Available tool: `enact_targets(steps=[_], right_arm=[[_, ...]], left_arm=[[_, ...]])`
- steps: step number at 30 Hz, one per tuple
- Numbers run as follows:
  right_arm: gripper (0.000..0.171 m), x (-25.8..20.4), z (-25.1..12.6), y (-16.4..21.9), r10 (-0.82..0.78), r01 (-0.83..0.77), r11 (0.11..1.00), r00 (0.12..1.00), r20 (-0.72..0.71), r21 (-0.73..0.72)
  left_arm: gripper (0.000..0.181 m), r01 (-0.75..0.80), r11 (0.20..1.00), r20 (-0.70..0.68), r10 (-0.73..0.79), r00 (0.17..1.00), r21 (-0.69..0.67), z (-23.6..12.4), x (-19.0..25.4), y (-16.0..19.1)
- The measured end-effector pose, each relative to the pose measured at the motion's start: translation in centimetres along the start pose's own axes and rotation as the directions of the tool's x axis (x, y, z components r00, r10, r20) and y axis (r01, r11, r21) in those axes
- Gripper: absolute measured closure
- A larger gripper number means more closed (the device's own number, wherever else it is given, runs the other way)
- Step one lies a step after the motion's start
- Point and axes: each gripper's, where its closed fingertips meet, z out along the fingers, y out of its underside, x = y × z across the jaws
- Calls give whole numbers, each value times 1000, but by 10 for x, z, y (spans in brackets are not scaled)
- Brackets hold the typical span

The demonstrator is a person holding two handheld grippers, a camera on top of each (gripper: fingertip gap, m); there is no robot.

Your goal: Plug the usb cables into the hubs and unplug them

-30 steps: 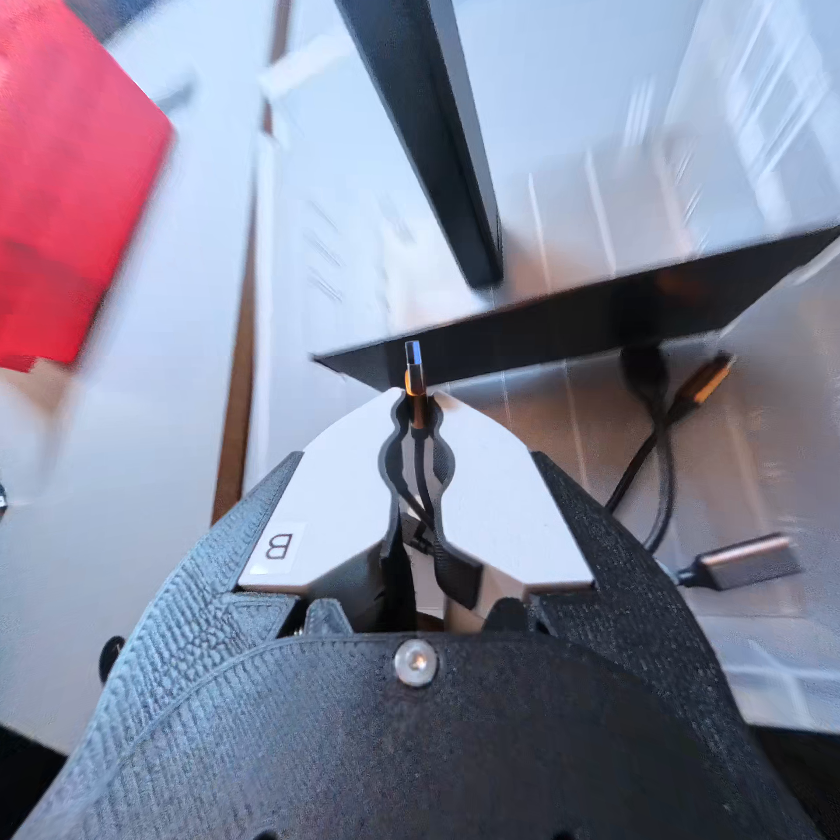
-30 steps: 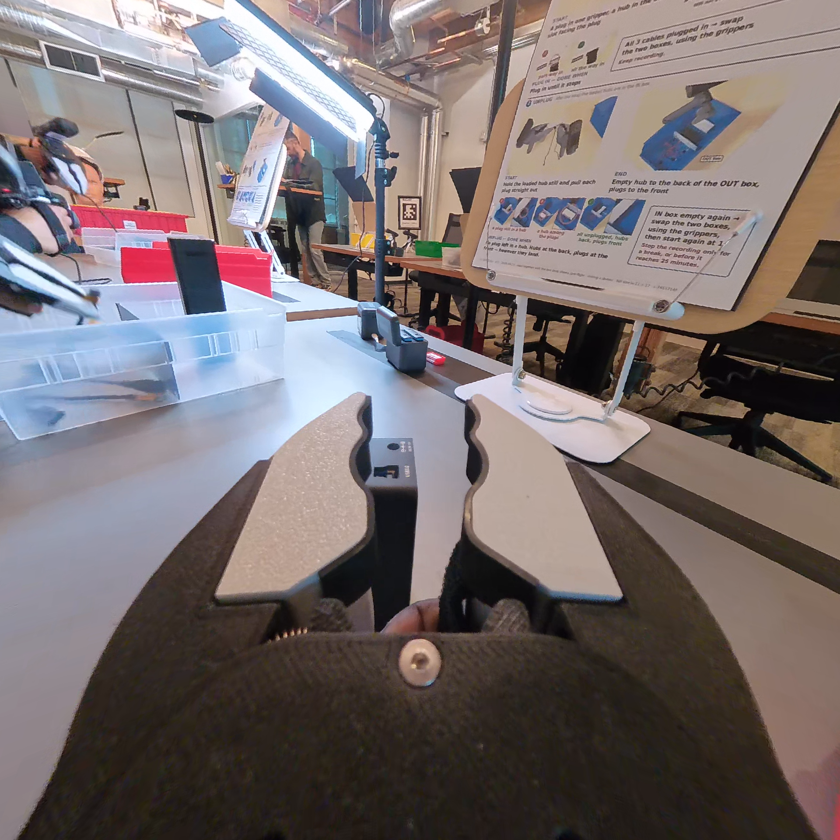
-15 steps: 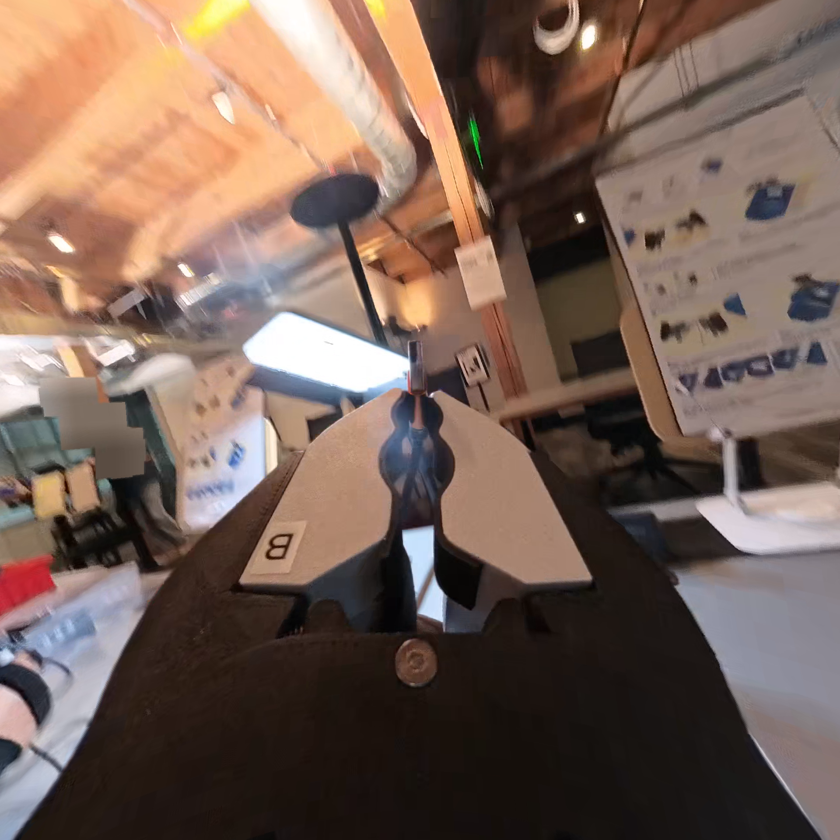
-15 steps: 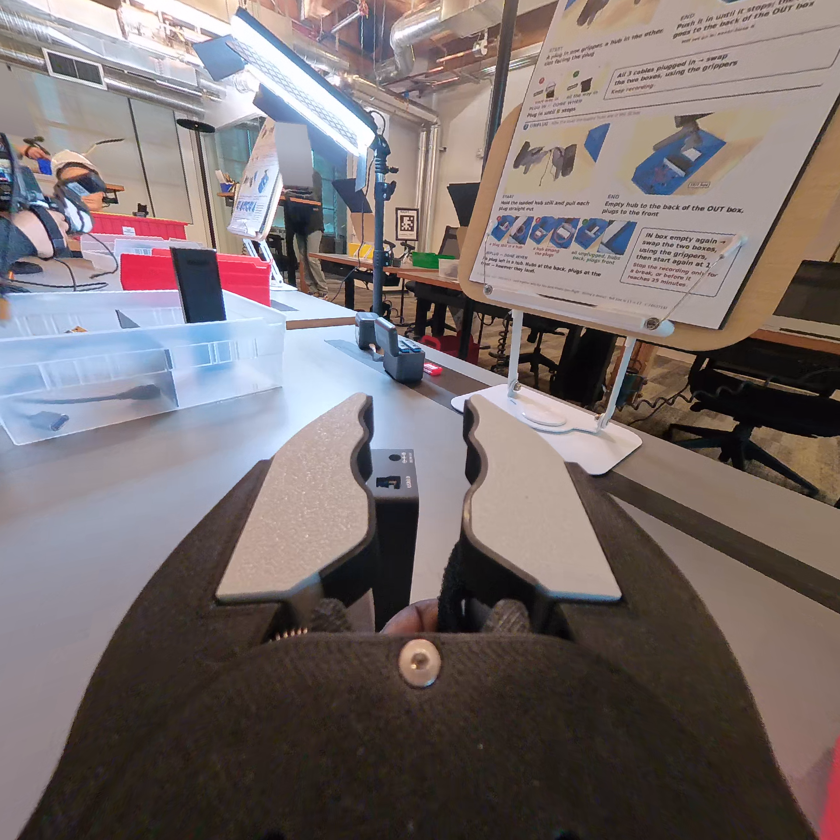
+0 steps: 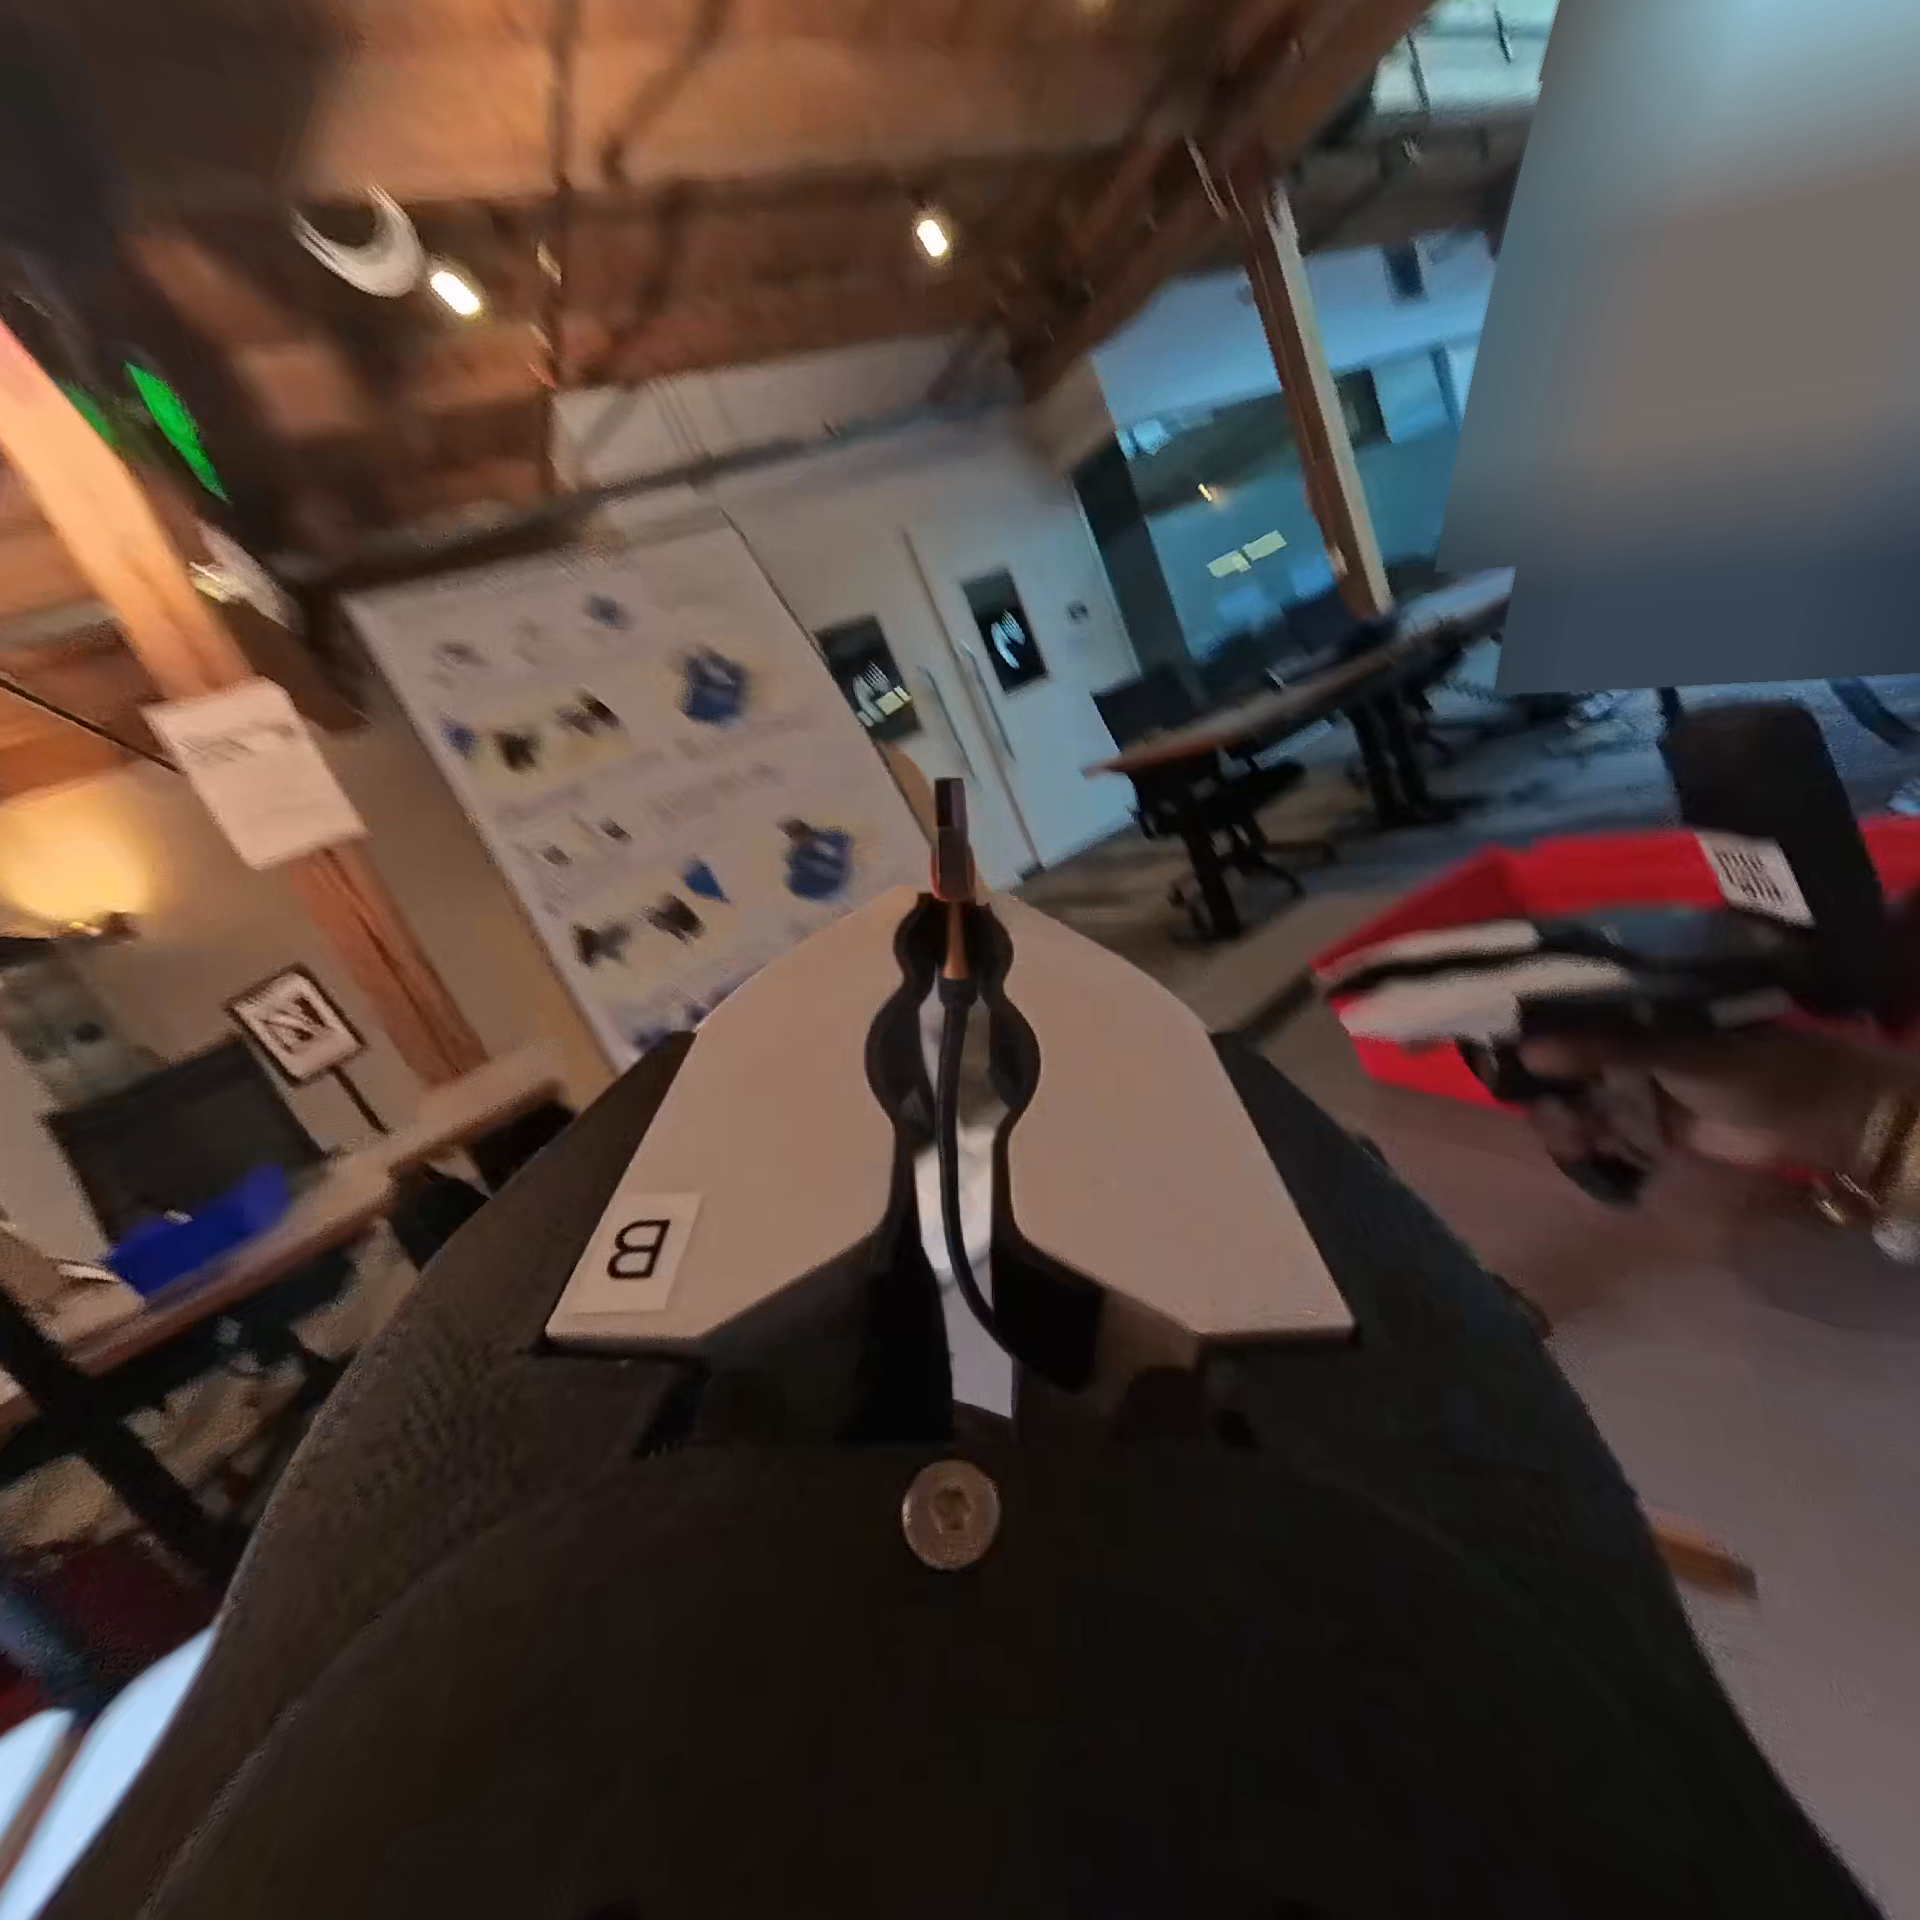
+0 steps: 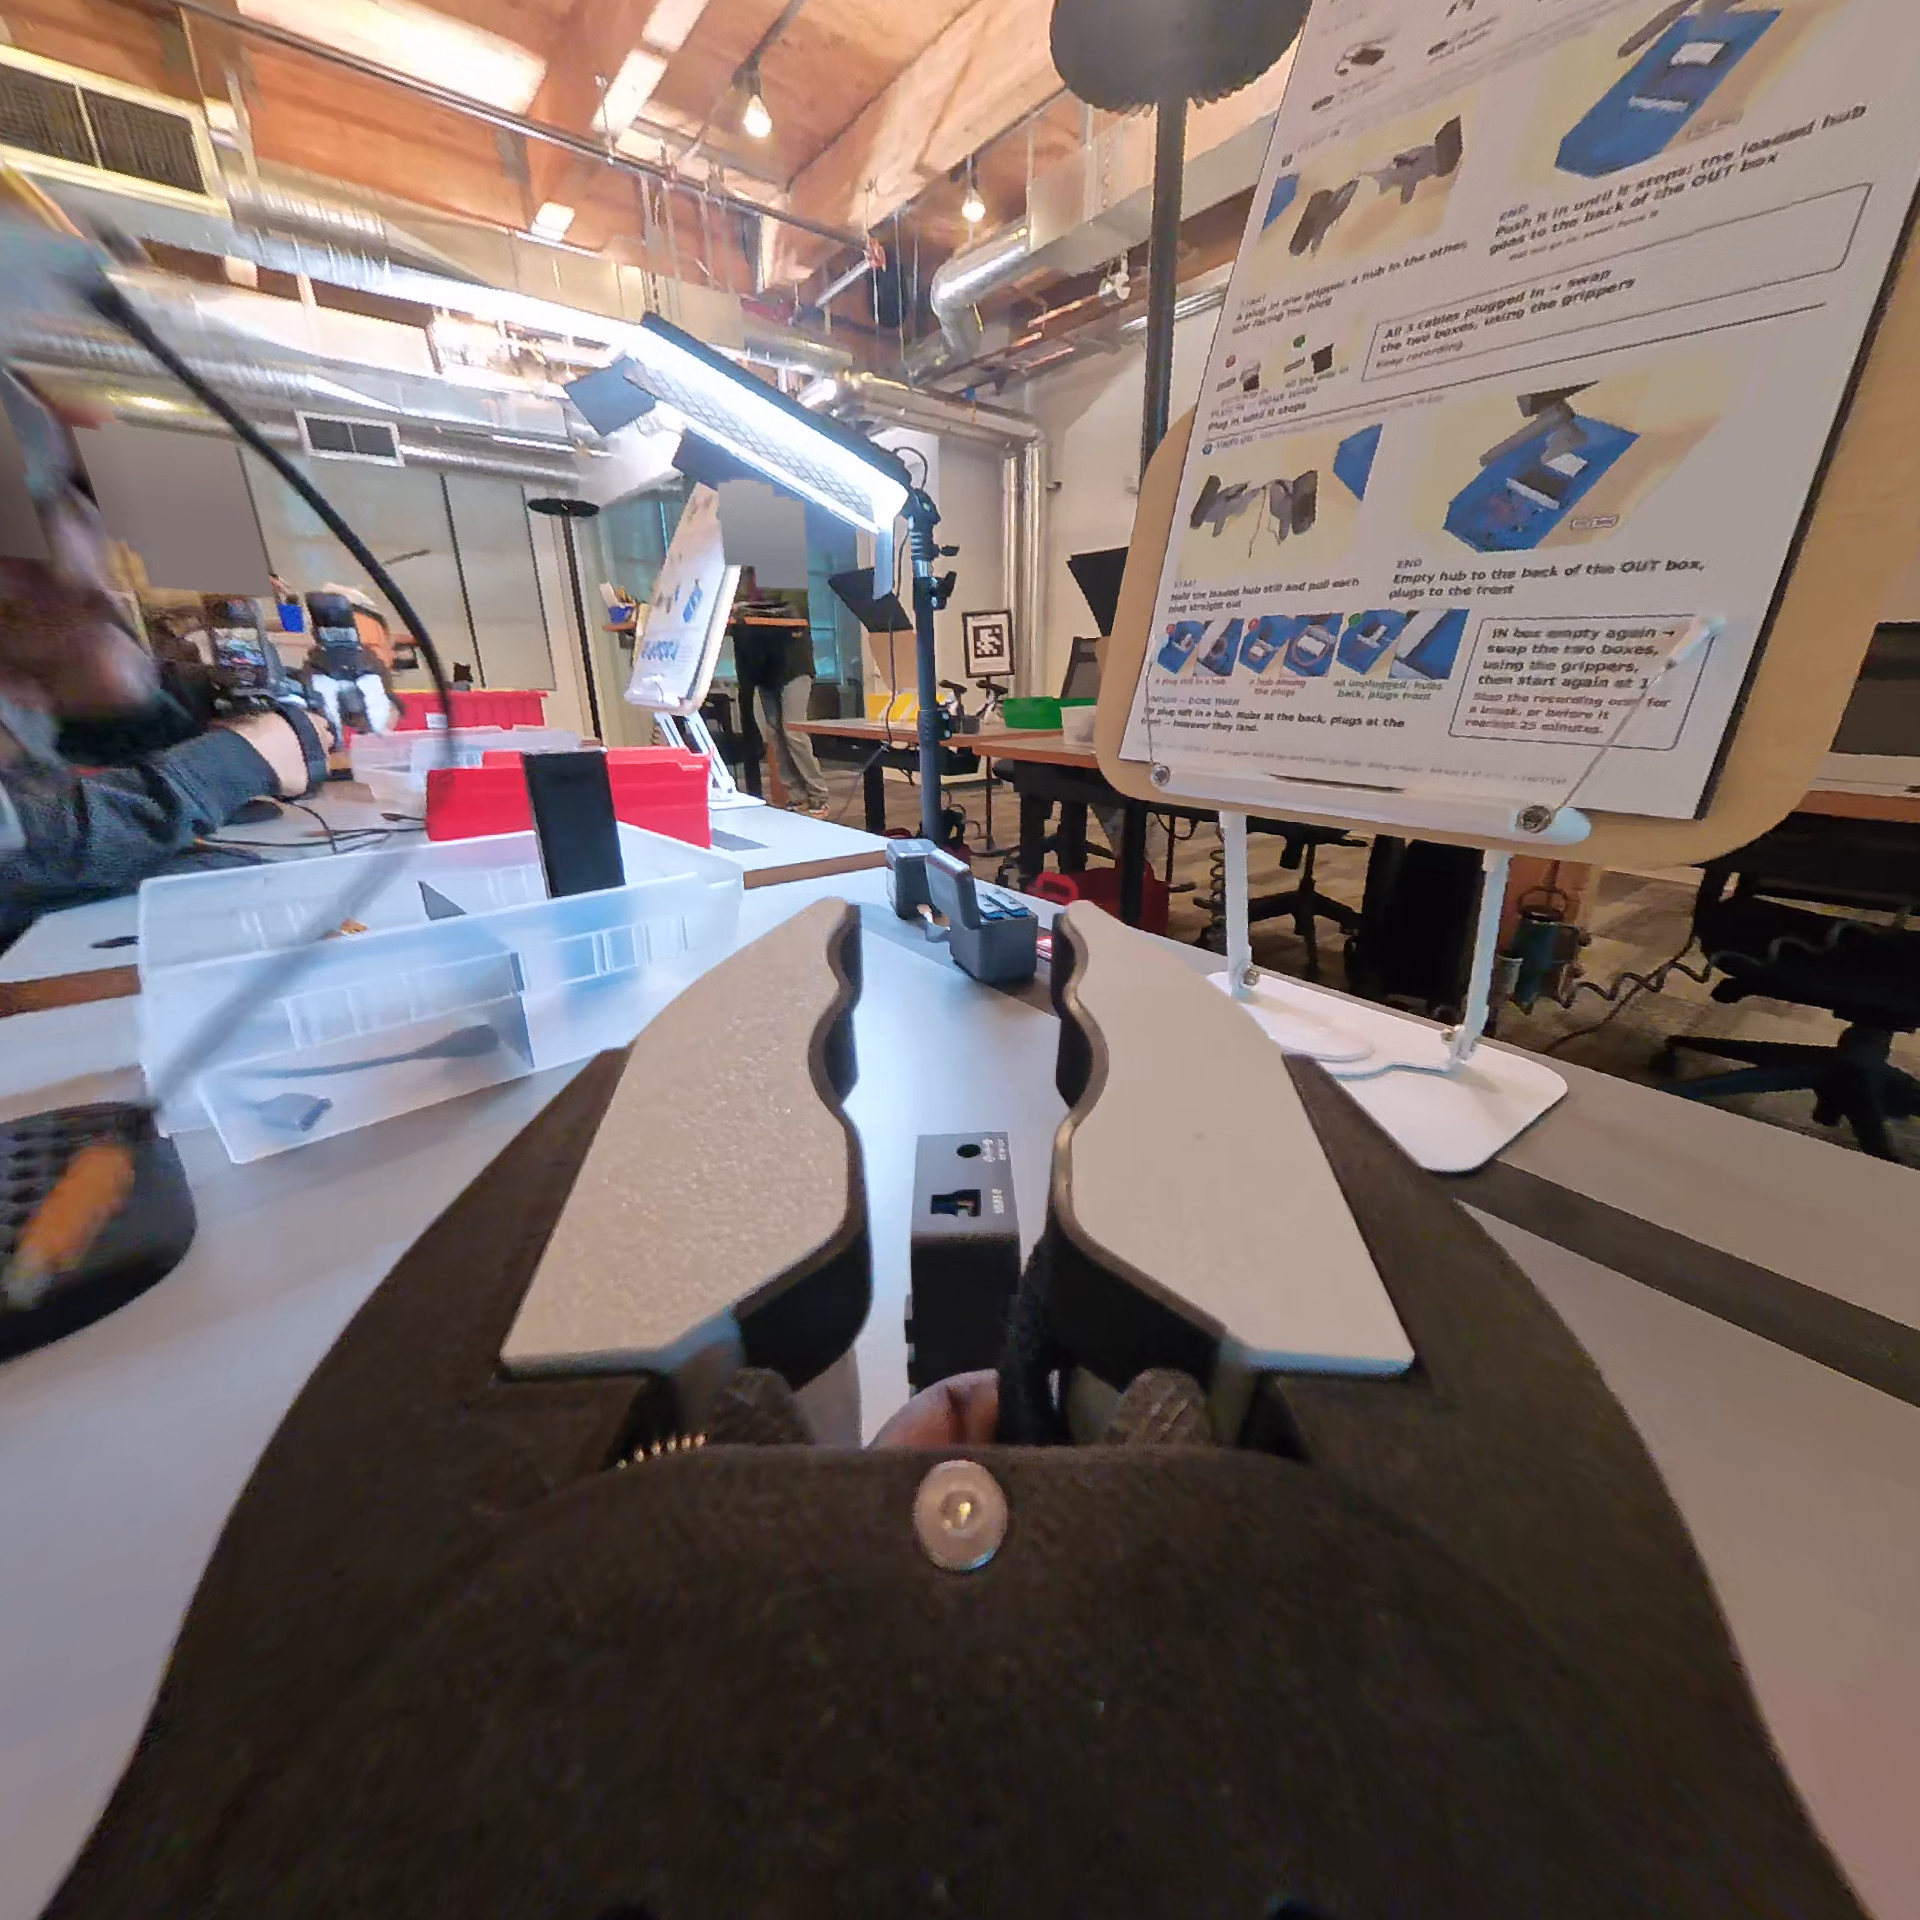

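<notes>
At frame centre the left gripper (image 5: 954,914) pinches a thin black usb cable (image 5: 951,1081), its orange-collared plug protruding, while the right gripper (image 6: 956,935), spread wide, frames a small black hub (image 6: 961,1236) against its right finger

Textured black gripper bodies (image 6: 956,1714), grey wavy jaws, silver screws (image 5: 951,1512)

Open workshop — ducts (image 6: 997,281), worktables (image 6: 1662,1351).

Two wrist cameras, each looking forward along its own jaws

The left view is raised, aimed across the room at a blurred instruction board (image 5: 665,790). The right view sits low over the desk (image 6: 1662,1455), close to the same kind of board (image 6: 1507,436). Both catch red bins (image 5: 1455,935) (image 6: 571,790).
</notes>
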Motion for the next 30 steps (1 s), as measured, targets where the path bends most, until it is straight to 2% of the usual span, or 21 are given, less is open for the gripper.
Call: enact_targets(steps=[1, 3, 5, 9, 12, 15, 19, 25, 28, 30], right_arm=[[137, -2, 0, -1, 7, -7, 1000, 1000, 9, 4], [139, -8, 1, -4, 25, -25, 1000, 999, 33, 10], [145, -19, 3, -6, 46, -46, 999, 995, 83, 3], [147, -62, 14, -2, 71, -63, 997, 969, 236, -44], [144, -95, 25, 14, 41, -10, 995, 950, 309, -102], [143, -117, 31, 31, -18, 79, 985, 934, 357, -156], [143, -132, 36, 39, -37, 110, 977, 932, 361, -185], [146, -131, 48, 56, -224, 278, 933, 945, 238, -229], [156, -126, 49, 56, -234, 278, 932, 952, 199, -233], [156, -125, 49, 57, -222, 269, 931, 953, 205, -245]], left_arm=[[174, 15, 999, -40, -17, 999, -43, 8, 16, 22], [174, -3, 995, -80, -5, 997, -104, 16, 42, 62], [174, -109, 985, -80, 99, 992, -132, 20, 59, 91], [174, -394, 911, -19, 394, 919, -122, 22, 72, 125], [174, -501, 855, -44, 500, 865, -135, 20, 84, 145], [175, -543, 825, -65, 540, 839, -156, 19, 90, 157], [174, -582, 786, -56, 585, 809, -208, 20, 86, 164], [174, -590, 770, -63, 595, 801, -242, 21, 84, 171], [174, -602, 761, -67, 605, 793, -241, 20, 85, 171], [174, -602, 760, -75, 604, 794, -245, 20, 86, 172]])
